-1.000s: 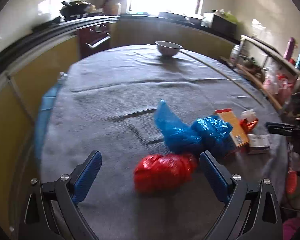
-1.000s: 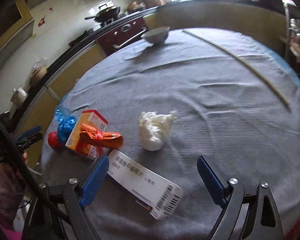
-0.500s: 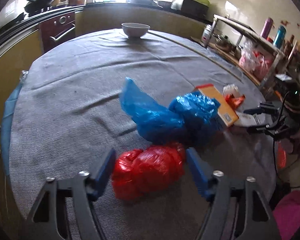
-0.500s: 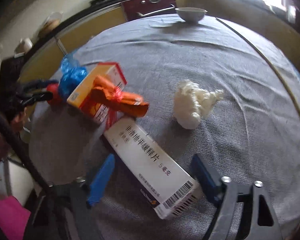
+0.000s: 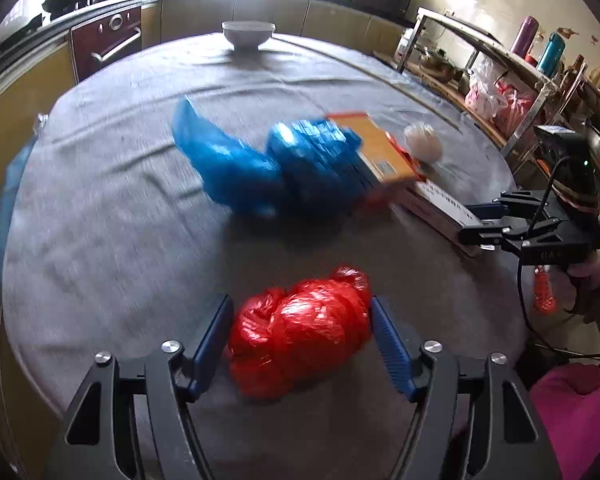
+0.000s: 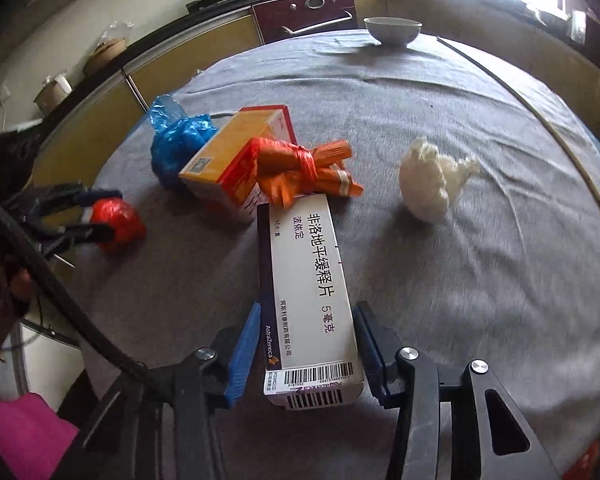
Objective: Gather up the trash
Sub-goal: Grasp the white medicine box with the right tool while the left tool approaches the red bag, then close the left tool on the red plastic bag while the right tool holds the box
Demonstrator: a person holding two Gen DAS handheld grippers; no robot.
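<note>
A crumpled red plastic bag (image 5: 300, 332) sits between the blue pads of my left gripper (image 5: 300, 304). Both pads touch its sides while the jaws are opening slightly. The right wrist view shows the same bag (image 6: 118, 220) in the left gripper (image 6: 96, 216) at the table's left edge. My right gripper (image 6: 308, 307) is closing on the near end of a long white medicine box (image 6: 308, 280), with the pads against its sides. Beyond it lie an orange wrapper (image 6: 300, 164), an orange carton (image 6: 236, 144), a blue bag (image 6: 176, 144) and a white wad (image 6: 428, 184).
The round table has a grey cloth (image 5: 100, 220). A white bowl (image 5: 247, 34) stands at its far edge, and a thin stick (image 6: 540, 120) lies along the right side. A cluttered metal shelf (image 5: 500, 80) stands to the right. Kitchen counters ring the back.
My left gripper closed around the red bag and drew it back from the blue bag. My right gripper moved in over the white box and narrowed until its pads reached the box's sides.
</note>
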